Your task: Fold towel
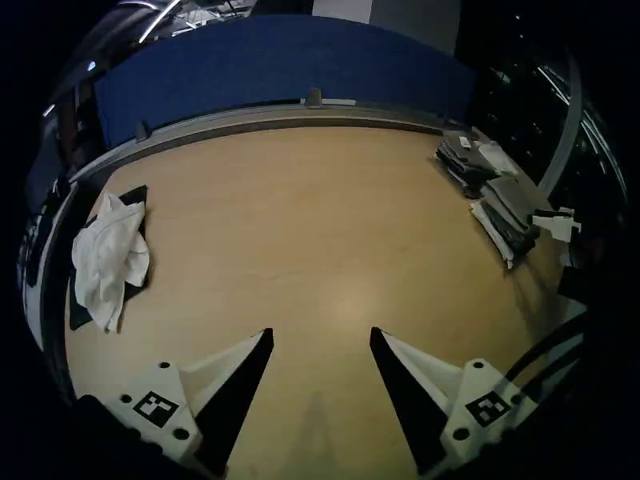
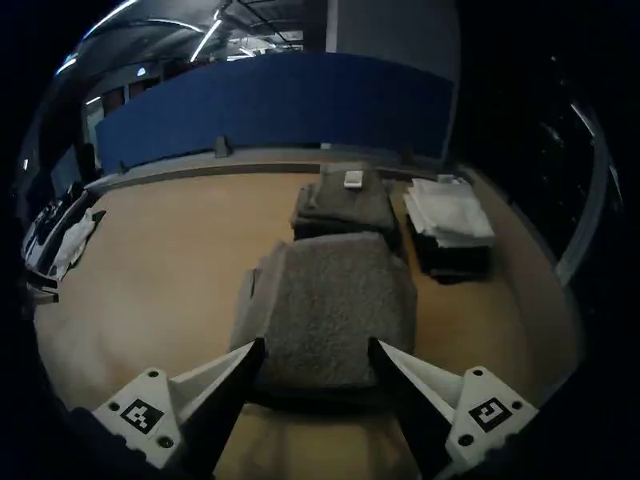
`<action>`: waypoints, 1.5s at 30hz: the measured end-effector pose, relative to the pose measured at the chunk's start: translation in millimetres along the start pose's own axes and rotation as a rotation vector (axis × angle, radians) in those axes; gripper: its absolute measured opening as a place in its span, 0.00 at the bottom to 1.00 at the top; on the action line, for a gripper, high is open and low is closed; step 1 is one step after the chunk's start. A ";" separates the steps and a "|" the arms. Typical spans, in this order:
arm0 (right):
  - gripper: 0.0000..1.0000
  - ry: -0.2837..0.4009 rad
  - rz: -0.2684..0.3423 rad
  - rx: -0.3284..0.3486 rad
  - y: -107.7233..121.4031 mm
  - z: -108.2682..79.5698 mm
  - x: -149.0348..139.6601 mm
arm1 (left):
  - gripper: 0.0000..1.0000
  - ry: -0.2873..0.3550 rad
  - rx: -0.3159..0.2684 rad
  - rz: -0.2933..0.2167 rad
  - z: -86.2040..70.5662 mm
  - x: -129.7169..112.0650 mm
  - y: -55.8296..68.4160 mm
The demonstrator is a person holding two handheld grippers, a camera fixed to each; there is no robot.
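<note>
Between the spread fingers of the right tool point(image 2: 316, 344), a grey towel point(image 2: 336, 312) lies folded square on the tabletop point(image 2: 160, 256), with finished stacks point(image 2: 448, 212) behind it. Far off, a crumpled white towel point(image 1: 108, 256) looks not yet folded. The left tool point(image 1: 322, 332) hangs spread, holding nothing. No writing is legible; a small tag point(image 2: 353, 179) is too tiny to read.

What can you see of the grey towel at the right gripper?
The grey towel looks like thick terry, folded into a squarish pad with layered edges showing on its left side. It lies flat on the wooden table, with a darker folded stack right behind it. The right gripper is open, its fingertips flanking the towel's near edge; contact cannot be told.
</note>
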State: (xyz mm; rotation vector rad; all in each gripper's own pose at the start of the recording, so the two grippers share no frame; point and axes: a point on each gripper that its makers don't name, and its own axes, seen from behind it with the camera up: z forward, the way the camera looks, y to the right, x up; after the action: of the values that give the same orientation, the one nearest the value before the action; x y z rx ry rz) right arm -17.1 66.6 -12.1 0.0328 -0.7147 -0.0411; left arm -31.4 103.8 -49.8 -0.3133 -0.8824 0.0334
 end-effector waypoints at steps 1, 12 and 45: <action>1.00 0.008 -0.001 -0.002 0.7 -0.5 4.7 | 0.90 0.000 0.001 0.001 0.0 -0.2 -0.1; 1.00 0.045 -0.006 -0.013 7.3 13.8 36.3 | 0.90 -0.002 0.003 -0.001 -0.5 -1.7 -1.6; 1.00 -0.009 0.041 0.009 21.2 93.8 40.7 | 0.89 -0.005 0.047 -0.018 -8.4 -7.2 -19.3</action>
State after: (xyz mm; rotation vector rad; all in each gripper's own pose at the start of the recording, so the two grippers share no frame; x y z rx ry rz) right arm -47.3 84.3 86.2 0.0269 -0.7246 0.0013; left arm -31.5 82.1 -54.8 -0.2615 -0.8882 0.0380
